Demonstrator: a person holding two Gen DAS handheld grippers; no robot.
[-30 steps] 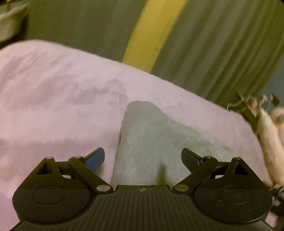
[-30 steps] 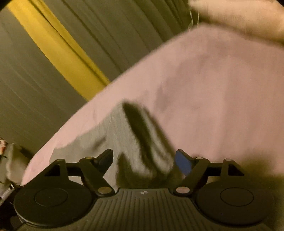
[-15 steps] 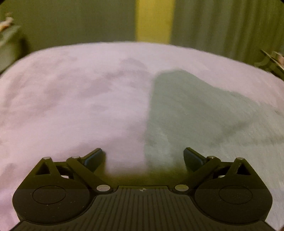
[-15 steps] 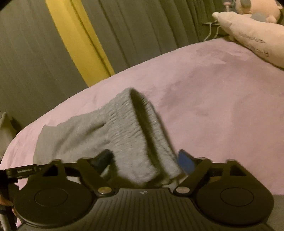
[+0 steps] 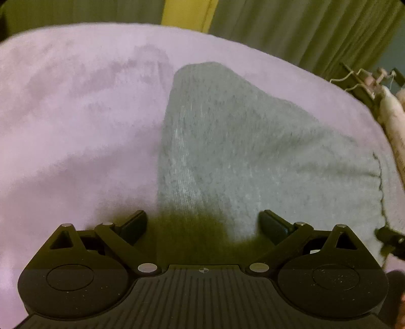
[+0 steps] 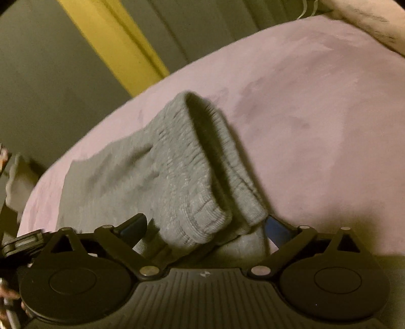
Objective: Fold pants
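Grey knit pants (image 5: 227, 141) lie spread on the pink blanket (image 5: 76, 126) that covers the bed, one leg running away toward the olive curtain (image 5: 316, 30) with its yellow stripe (image 5: 187, 11). The left gripper (image 5: 202, 224) hovers low over the near end of that leg, its jaws spread wide with nothing between them. The right gripper (image 6: 206, 226) also stands wide; the ribbed waistband (image 6: 202, 162) bunches up between its fingers, though I cannot tell whether they touch it.
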